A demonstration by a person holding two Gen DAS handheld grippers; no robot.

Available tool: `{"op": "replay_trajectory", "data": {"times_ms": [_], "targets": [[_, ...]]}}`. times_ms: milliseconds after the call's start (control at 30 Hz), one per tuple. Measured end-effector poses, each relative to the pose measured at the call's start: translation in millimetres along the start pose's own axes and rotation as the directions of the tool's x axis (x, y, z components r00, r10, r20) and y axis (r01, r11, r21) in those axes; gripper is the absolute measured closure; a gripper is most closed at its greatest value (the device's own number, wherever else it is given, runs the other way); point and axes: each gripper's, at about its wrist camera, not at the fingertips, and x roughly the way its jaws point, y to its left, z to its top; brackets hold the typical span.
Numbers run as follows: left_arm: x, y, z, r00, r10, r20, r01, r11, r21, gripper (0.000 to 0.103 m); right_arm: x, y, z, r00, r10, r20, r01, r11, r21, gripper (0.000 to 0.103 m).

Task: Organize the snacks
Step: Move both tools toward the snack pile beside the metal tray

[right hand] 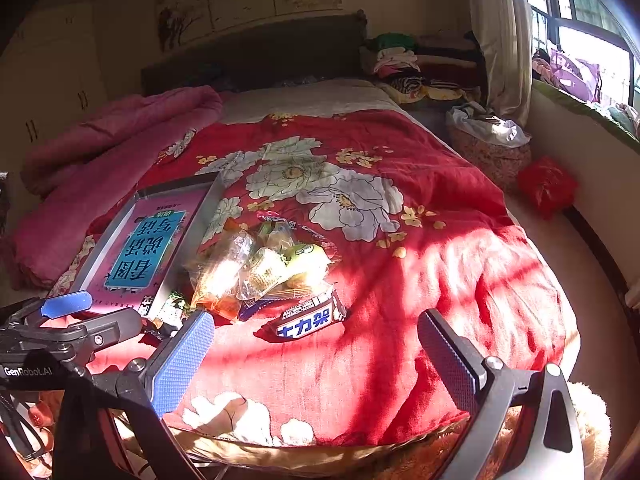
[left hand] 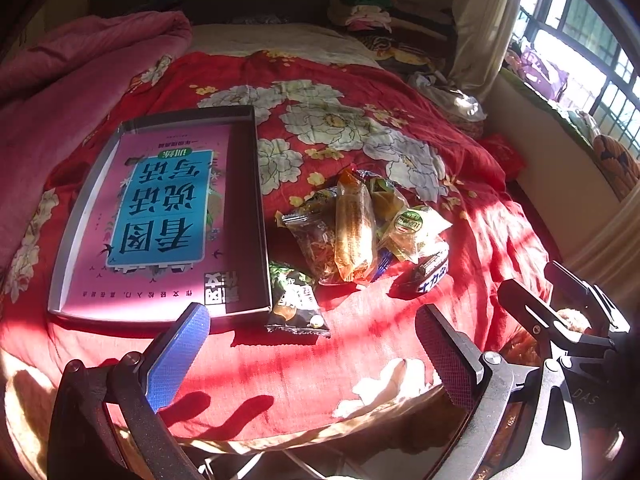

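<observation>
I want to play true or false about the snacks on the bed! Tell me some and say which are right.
1. Both grippers, left and right, are open and empty. True.
2. The snacks are piled inside the tray. False: they lie on the red quilt beside it.
3. A pink book lies in the tray. True.
4. The white chocolate bar is held by a gripper. False: it lies on the quilt.

Open red quilt [right hand: 420,280] lies between my jaws and the snack pile [left hand: 360,224]: free approach from front and right. Left flank blocked by the tray [left hand: 64,240], its wall touching a dark packet [left hand: 296,300]. Candy bar [right hand: 310,316] lies nearest.
</observation>
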Motion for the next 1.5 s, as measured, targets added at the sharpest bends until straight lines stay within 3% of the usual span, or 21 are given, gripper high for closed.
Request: {"op": "replay_trajectory", "data": {"times_ms": [800,1133,1500], "targets": [[6,-2,2,1.000,-0.010,-0.017,0.010,1.000,0.002,0.001,8,-7,-4,1.000,0.007,-0.023,-0.007,1.000,0.023,0.000],[20,2,9,0.997,-0.051,-0.054,0.050,0.999,-0.007,0.001,16,-9,-4,0.999,0.014,-0.042,-0.013,1.000,0.025,0.000],[49,-11,49,0.993,-0.078,-0.083,0.083,0.995,0.050,0.001,40,-3,-5,0.996,0.032,-0.086,-0.031,0.999,0.006,0.000]]}}
